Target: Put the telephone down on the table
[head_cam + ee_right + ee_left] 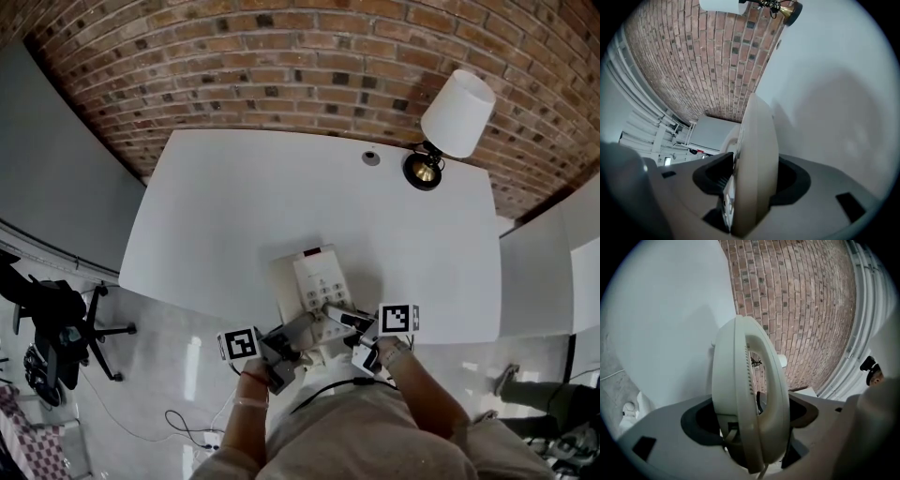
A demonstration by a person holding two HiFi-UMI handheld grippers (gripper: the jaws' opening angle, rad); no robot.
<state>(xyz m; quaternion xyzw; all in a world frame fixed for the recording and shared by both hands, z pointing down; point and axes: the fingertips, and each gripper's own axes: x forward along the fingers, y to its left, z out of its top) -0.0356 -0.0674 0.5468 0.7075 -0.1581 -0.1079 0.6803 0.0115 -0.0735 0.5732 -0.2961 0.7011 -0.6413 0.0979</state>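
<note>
The white telephone [317, 279] lies flat at the front edge of the white table [281, 187], keypad up, with both grippers at its near end. My left gripper [298, 336] is shut on the cream handset [740, 380], which stands on edge between the jaws of the left gripper [750, 427]. My right gripper [354, 326] holds the telephone's base [759, 140], whose slab fills the gap between the jaws of the right gripper [750, 187]. The cord runs down toward the person's lap.
A lamp [450, 122] with a white shade stands at the table's back right, beside a small round disc [371, 157]. A brick wall runs behind the table. An office chair [56, 319] and loose cables are on the floor at left.
</note>
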